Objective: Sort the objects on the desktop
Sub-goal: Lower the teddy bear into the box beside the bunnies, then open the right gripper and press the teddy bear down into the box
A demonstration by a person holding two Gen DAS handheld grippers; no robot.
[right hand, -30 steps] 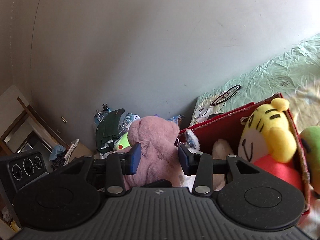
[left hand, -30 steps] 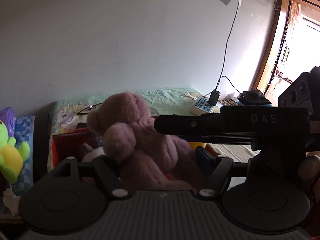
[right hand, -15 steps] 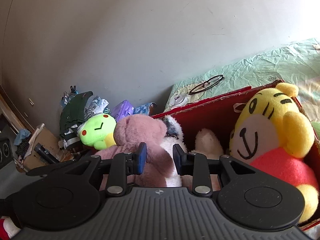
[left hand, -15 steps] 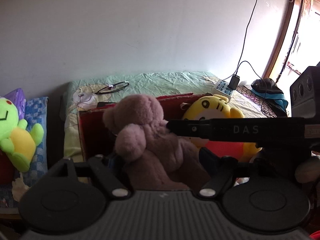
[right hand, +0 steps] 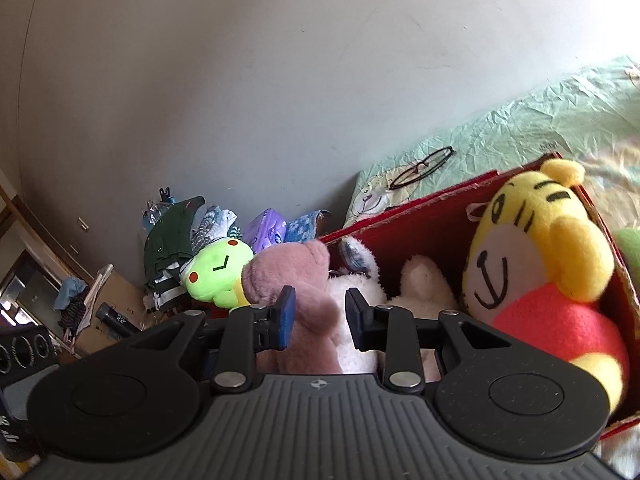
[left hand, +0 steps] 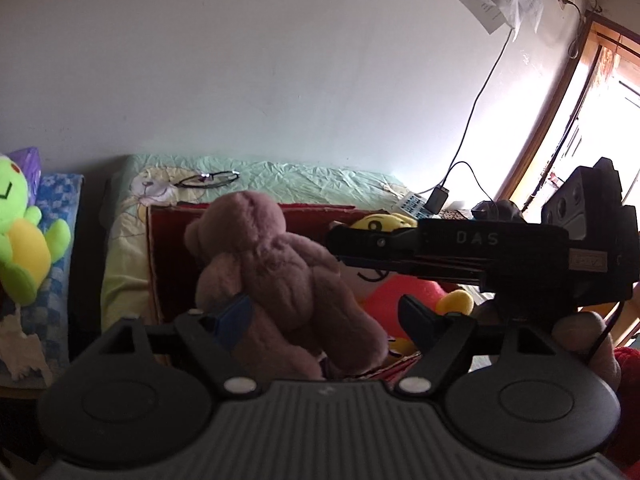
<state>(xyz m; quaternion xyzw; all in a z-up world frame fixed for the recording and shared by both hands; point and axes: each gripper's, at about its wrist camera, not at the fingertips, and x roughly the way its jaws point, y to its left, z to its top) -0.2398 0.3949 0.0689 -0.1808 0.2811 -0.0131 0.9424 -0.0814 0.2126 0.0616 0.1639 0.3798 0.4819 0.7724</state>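
A pink teddy bear [left hand: 280, 272] hangs over the left end of a red box [left hand: 248, 209]. My left gripper [left hand: 324, 320] straddles its lower body. The left pad [left hand: 234, 320] touches the fur, the right pad [left hand: 416, 320] stands clear, and the jaws are closing. My right gripper [left hand: 336, 244] reaches in from the right to the bear's back. In the right wrist view that gripper [right hand: 320, 316] is shut on a pink limb of the bear [right hand: 308, 280]. Inside the box [right hand: 420, 200] sit a yellow tiger plush [right hand: 532, 248] and a white plush [right hand: 420, 280].
A green frog plush [right hand: 216, 268] lies left of the box on a pile of clothes. Glasses [left hand: 208, 179] rest on the green sheet behind the box. A power strip [left hand: 414, 202] with a cable lies at the back right. A hand [left hand: 580, 328] holds the right gripper.
The left jaws have spread off the bear's body. The right jaws have narrowed onto its limb. The bear has sunk lower against the red box.
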